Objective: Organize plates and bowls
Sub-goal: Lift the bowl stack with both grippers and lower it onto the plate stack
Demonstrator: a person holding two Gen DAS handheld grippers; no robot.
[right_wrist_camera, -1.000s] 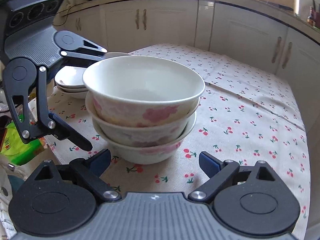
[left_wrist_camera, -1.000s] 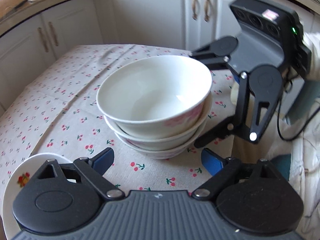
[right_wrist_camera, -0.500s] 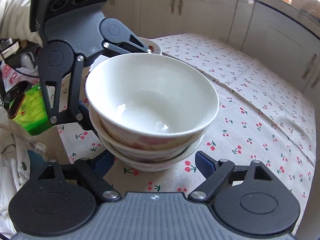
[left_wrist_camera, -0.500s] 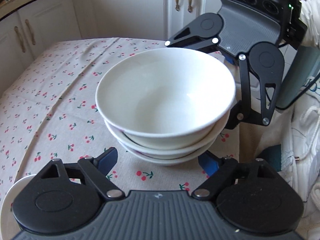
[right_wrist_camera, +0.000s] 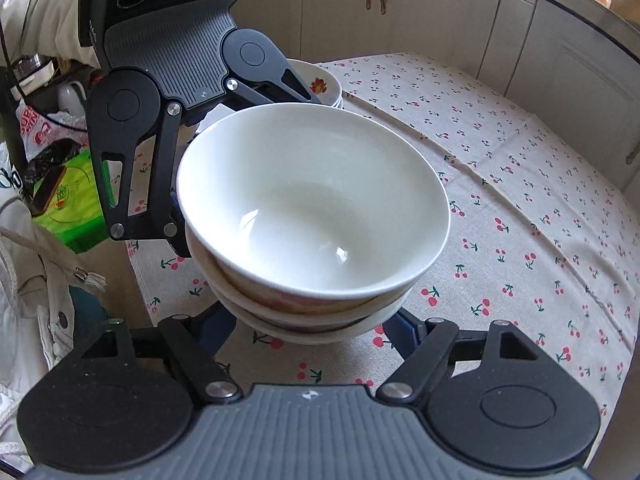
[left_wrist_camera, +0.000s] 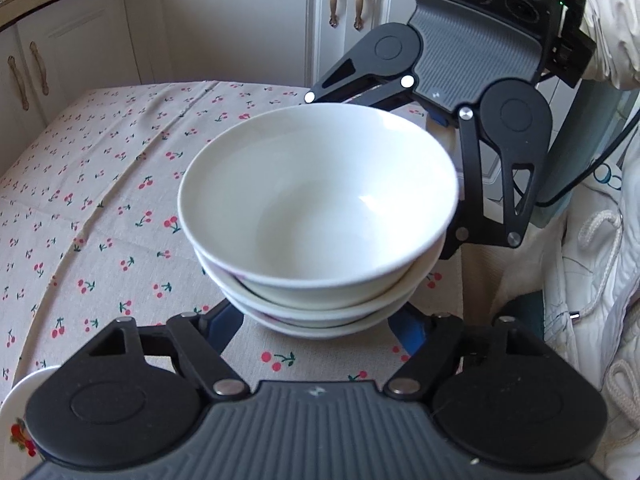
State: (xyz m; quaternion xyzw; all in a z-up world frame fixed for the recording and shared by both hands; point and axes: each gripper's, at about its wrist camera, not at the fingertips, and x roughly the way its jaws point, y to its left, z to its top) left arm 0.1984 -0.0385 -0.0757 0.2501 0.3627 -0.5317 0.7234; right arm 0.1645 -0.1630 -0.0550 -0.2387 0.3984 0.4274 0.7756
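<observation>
Closing in from both sides now, the 2 grippers have the bowl stack (left_wrist_camera: 320,216) bracketed. A second ago each one sat back from the bowls with a clear strip of cherry-print cloth (left_wrist_camera: 100,208) showing in front of its fingers; now the stack fills the middle of both wrist views and its base hangs right over the blue pads.

Left gripper (left_wrist_camera: 316,330) is at the near side in its own view, jaws spread wide, a pad either side of the bottom bowl. Can't tell if the pads actually touch the china, the bowls hide the tips. Right gripper (right_wrist_camera: 308,330) is the same deal from the opposite side: jaws open, straddling the bottom of the stack, contact hidden.

So nothing is clamped yet as far as I can see. It's 3 bowls nested, sitting near the edge of the tabletop (right_wrist_camera: 540,208), and the base is hidden, so I can't say for sure it's on the cloth and not just lifted.

The plates (right_wrist_camera: 324,84) are stacked at the far left of the right wrist view, just behind the left gripper, and a rim of the same pile (left_wrist_camera: 18,412) peeks in at the near left of the left wrist view.

My read: bowls are already stacked, plates too, and this is the setup for a 2-sided scoop to move the bowls. Glazed china on open pads could slip, so both sides need to squeeze evenly.
</observation>
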